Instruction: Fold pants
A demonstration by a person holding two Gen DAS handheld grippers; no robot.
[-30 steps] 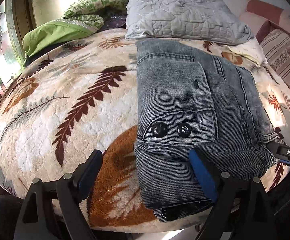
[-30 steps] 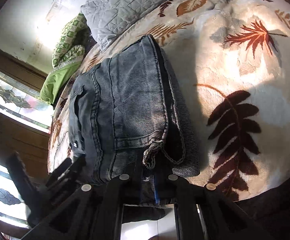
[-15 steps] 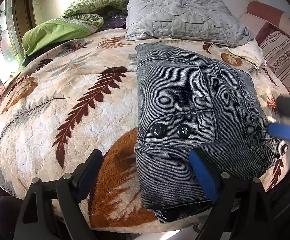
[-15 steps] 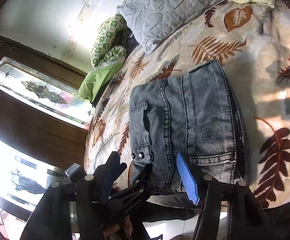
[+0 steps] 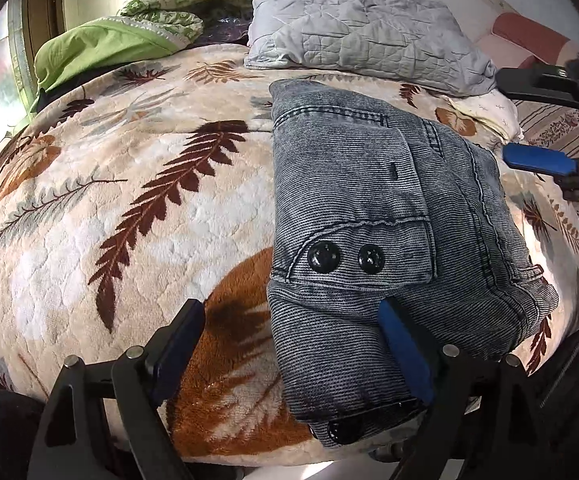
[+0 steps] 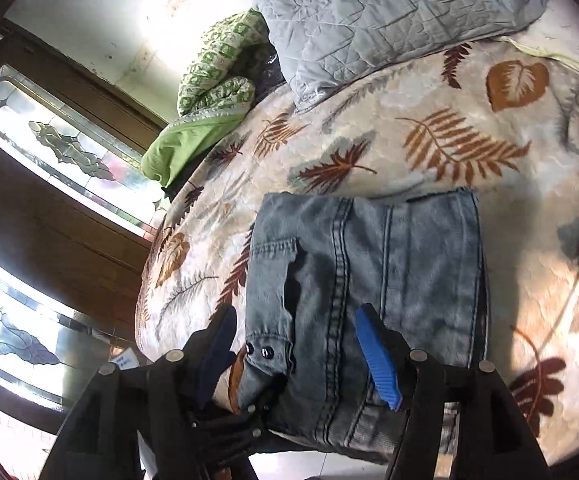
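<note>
Grey-blue denim pants (image 5: 369,200) lie folded into a compact rectangle on the leaf-print blanket (image 5: 129,220), with two black buttons on a pocket flap facing up. My left gripper (image 5: 289,348) is open at the pants' near edge, its blue pad over the denim and its black pad over the blanket; nothing is pinched. In the right wrist view the folded pants (image 6: 409,272) lie below my right gripper (image 6: 297,356), whose jaws are opening with nothing held between them. From the left wrist view the right gripper (image 5: 529,124) hangs in the air off the pants' far right side.
At the head of the bed lie a grey quilted pillow (image 5: 361,28), a green patterned cover (image 5: 101,44) and a striped cushion (image 5: 561,136). A stained-glass window (image 6: 65,148) in dark wood borders the left. The bed's front edge runs just under both grippers.
My right gripper let go of the pants' edge, opened, and rose up and away from it. The released fold now lies flat. The left gripper stayed put.
</note>
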